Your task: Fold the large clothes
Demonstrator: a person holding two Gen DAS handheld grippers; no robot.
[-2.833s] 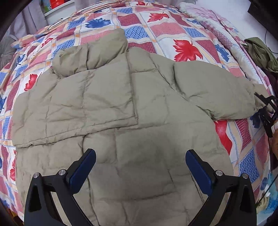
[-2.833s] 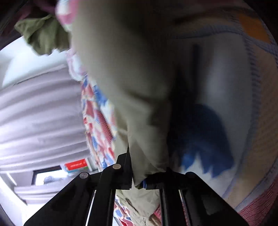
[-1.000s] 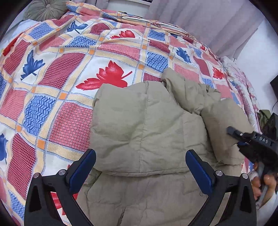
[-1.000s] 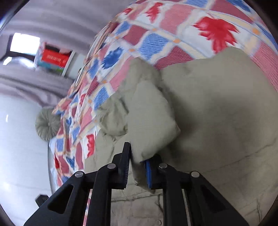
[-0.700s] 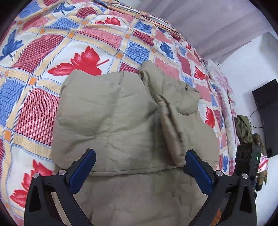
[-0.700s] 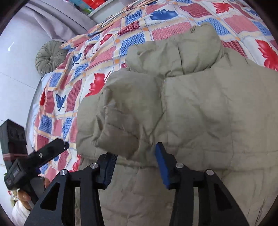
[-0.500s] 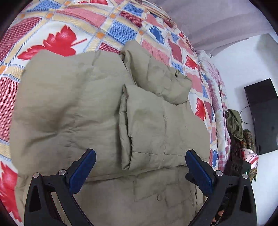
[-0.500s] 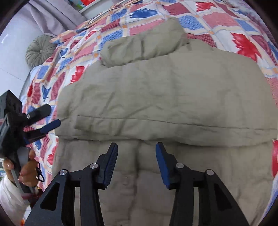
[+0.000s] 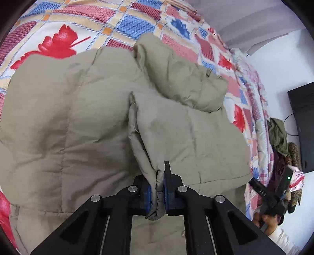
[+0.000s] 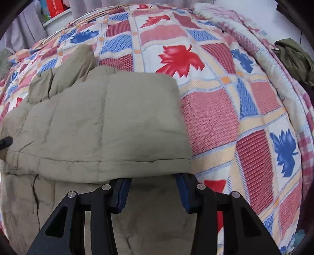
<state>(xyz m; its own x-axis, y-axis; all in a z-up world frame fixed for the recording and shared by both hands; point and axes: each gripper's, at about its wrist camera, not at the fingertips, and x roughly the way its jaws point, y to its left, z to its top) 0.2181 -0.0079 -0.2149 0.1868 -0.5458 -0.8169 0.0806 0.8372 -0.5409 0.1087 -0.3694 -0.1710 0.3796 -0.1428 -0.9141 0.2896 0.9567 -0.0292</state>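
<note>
Home bedroom, leaf-patterned bedspread (image 10: 215, 109), grey curtains (image 9: 255, 17), heaped clothes (image 9: 278, 137)

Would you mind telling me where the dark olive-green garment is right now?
The dark olive-green garment lies crumpled at the bed's far right edge in the right wrist view, beyond the pink checked quilt, well clear of the beige padded jacket.

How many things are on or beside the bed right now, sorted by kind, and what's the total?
Puffer jacket: 1
Patterned bedspread: 1
Loose olive garment at the bed's edge: 1
Handheld grippers: 2, the left gripper clamped on a jacket edge, the right gripper open over the jacket
Total: 5
</note>
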